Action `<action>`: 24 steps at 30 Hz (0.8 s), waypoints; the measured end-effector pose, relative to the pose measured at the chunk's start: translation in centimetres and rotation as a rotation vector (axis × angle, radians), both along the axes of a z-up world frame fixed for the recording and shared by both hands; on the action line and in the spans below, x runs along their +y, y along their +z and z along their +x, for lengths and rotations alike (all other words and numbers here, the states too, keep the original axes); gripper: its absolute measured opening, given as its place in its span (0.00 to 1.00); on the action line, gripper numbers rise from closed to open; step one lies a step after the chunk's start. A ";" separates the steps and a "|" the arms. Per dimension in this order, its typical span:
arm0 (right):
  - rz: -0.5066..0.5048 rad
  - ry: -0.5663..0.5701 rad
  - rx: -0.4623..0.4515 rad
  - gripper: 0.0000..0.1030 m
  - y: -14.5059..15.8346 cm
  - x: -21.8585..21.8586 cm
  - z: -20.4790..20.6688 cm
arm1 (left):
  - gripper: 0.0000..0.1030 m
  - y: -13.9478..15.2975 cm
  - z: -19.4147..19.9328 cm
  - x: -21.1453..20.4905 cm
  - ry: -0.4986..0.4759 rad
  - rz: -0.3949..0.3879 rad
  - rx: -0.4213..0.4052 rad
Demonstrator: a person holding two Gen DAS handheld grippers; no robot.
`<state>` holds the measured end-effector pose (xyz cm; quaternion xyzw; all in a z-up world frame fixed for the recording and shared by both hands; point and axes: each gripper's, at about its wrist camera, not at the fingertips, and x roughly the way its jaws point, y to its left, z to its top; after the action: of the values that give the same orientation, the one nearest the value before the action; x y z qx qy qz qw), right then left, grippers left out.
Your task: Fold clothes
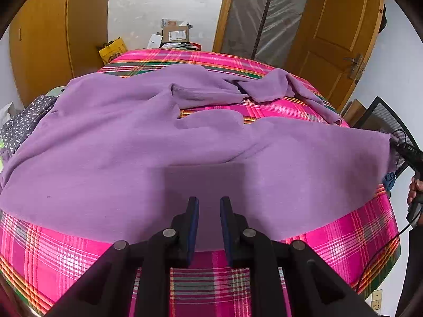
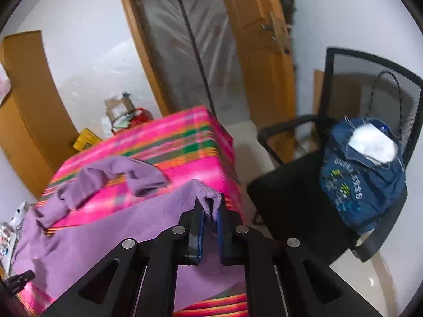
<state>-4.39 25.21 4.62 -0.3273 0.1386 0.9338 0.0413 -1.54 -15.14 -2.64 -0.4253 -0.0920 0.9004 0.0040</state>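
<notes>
Right claw clamps purple garment beside chair; left claw apart.

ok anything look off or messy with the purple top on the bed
The purple top is not flat: one sleeve is crumpled and folded back near the far edge of the plaid bed cover. The right tool has a corner of the fabric bunched between its fingers.

The right view is smeared by motion — door and boxes lack detail. The garment hides most of the bed and runs off the left edge. The hand is cut off — only fingers show.
</notes>
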 end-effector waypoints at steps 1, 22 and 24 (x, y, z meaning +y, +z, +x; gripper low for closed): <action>0.007 -0.017 -0.017 0.23 -0.3 0.6 0.1 | 0.16 0.0 0.0 0.1 0.000 -0.001 0.001; -0.104 0.581 -0.147 0.37 -5.8 -16.2 9.8 | 0.16 0.1 3.5 1.7 -0.113 0.008 0.033; -0.118 0.584 -0.163 0.37 -6.3 -16.4 10.2 | 0.16 -0.1 4.1 0.9 -0.095 0.017 0.028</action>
<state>5.81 8.77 -1.64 -0.4290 0.0890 0.8671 -0.2371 2.57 -14.20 -2.70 -0.4164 -0.0790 0.9043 0.0518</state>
